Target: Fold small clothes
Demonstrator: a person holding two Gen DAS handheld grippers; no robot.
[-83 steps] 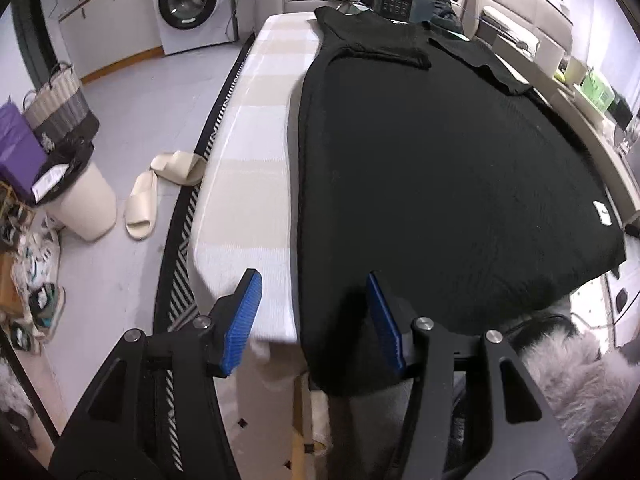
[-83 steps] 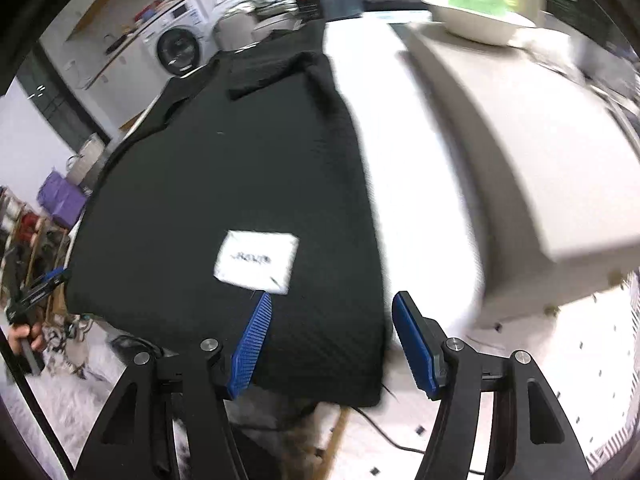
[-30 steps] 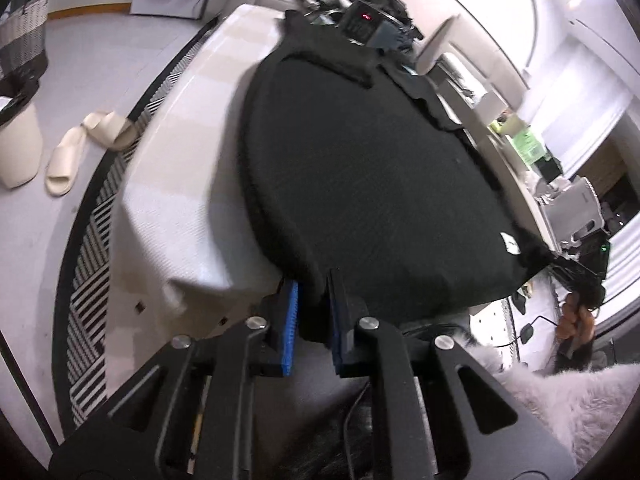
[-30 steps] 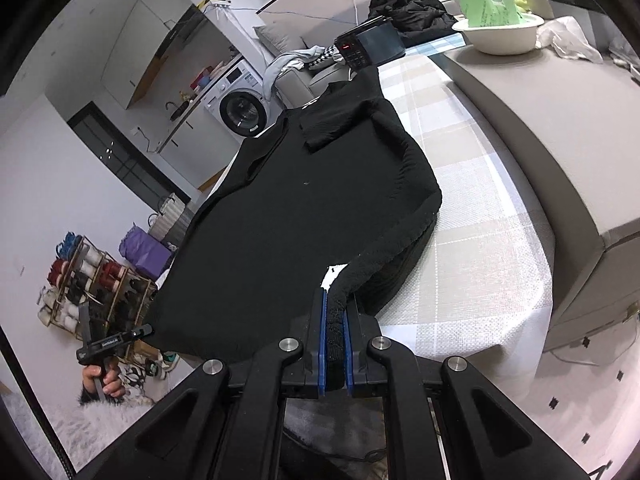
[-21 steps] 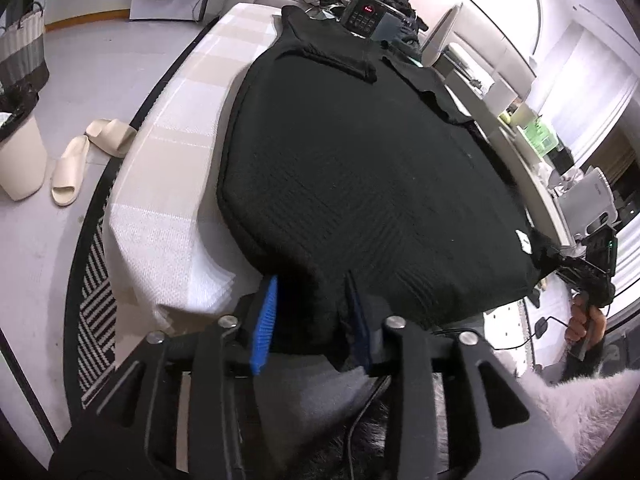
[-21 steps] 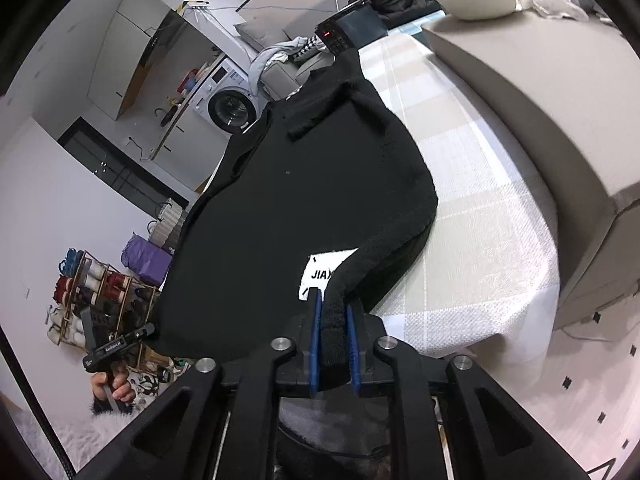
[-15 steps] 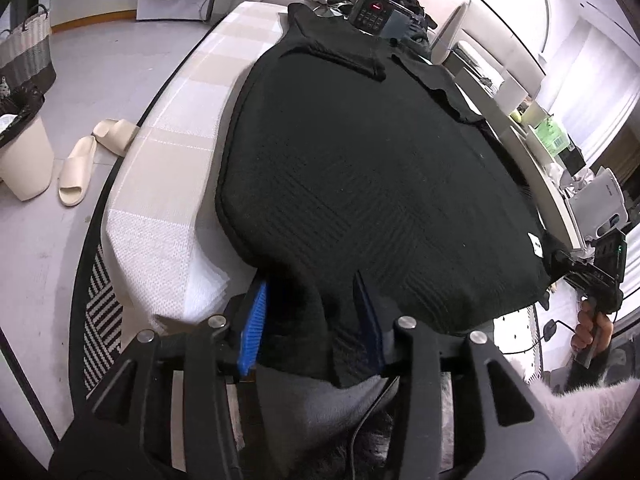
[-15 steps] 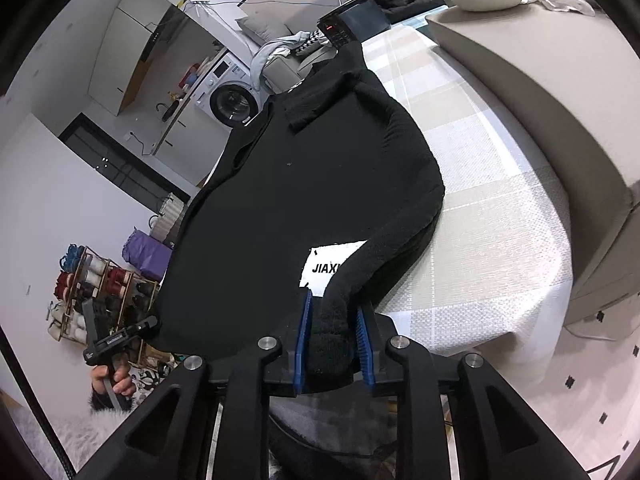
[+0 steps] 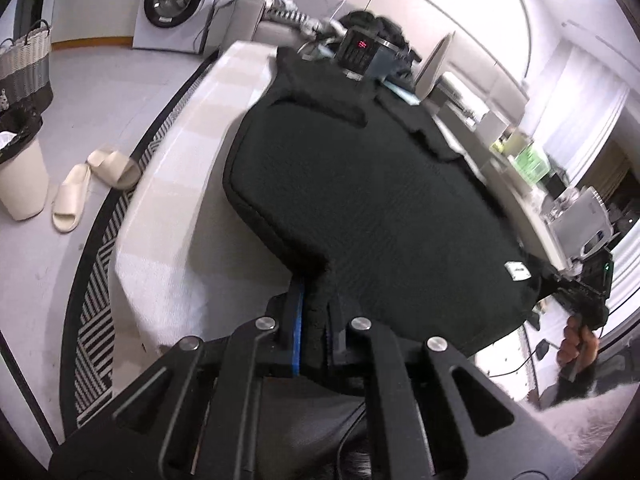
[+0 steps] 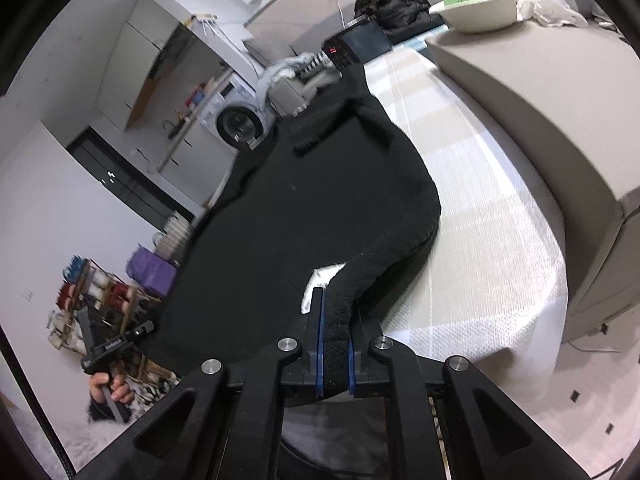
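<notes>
Both grippers, left gripper (image 9: 314, 322) and right gripper (image 10: 335, 346), were clamped on black sweater (image 9: 372, 184) hem corners; thick knit could slip out mid-lift, skewing fold.

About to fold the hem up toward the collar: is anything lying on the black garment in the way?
Nothing visible lies on the garment. Only its own white label sits near the right tool. The keypad device stands just beyond the collar.
</notes>
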